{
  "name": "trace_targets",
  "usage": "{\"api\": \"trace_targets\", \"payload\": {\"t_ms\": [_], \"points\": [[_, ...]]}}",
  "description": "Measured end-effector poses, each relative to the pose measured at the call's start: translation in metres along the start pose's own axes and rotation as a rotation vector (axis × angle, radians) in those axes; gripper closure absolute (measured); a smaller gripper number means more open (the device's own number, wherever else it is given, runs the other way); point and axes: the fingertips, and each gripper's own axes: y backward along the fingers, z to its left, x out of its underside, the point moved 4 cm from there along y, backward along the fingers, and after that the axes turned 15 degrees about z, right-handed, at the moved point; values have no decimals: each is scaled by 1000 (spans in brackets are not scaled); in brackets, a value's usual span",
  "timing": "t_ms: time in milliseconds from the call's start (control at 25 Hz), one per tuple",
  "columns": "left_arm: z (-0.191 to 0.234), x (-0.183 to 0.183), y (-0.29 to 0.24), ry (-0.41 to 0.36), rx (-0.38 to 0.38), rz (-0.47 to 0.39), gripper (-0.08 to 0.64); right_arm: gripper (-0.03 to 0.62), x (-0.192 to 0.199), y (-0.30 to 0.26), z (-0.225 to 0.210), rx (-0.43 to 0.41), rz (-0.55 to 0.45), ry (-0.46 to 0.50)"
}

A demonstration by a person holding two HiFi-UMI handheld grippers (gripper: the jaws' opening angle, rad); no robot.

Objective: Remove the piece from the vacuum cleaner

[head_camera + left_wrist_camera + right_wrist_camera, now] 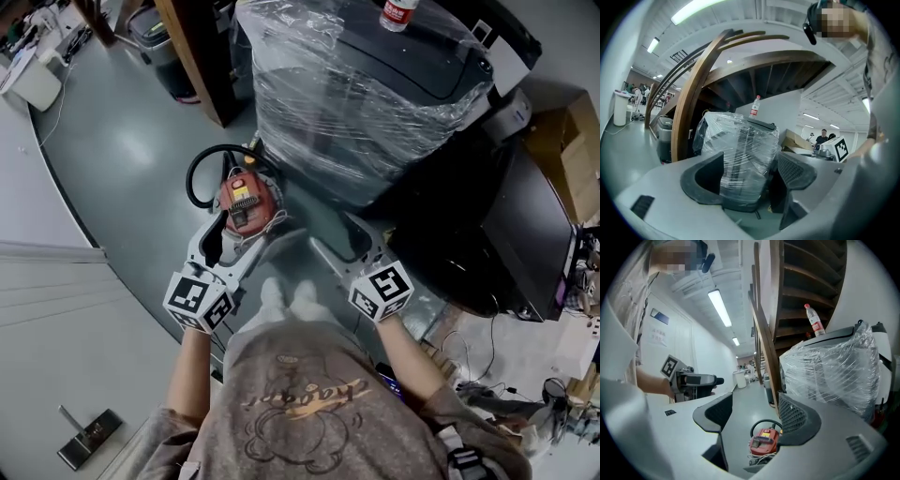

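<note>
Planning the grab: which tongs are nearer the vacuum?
Left. The left tongs hover right over the vacuum's near edge; the right tongs hang apart, off to its right. Both are open and empty.

Vacuum cleaner: glossy red plastic shell, seen ahead between the right gripper's jaws.
Wrapped machine: clear, crinkled, shiny plastic film, beyond the left gripper's jaws.
Jaws: matt grey plastic, with dark, rough, dotted inner faces.
Floor: smooth grey with a soft sheen.
Stair beam: smooth brown wood.
Shirt: soft matt cloth.
</note>
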Motion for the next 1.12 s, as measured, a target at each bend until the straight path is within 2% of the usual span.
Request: {"api": "trace_targets", "payload": {"t_ms": [400, 720, 960, 1120], "points": [[55, 88, -47, 32, -38, 177, 225, 318, 77, -90, -11, -119, 253, 116], [99, 195, -110, 23, -33, 362, 225, 318, 174, -173, -26, -206, 469, 222], [115, 274, -159, 46, 3, 458, 225, 318, 250, -217, -39, -276, 606, 301], [125, 325, -185, 26, 16, 531, 225, 318, 297, -243, -50, -323, 698, 386]]}}
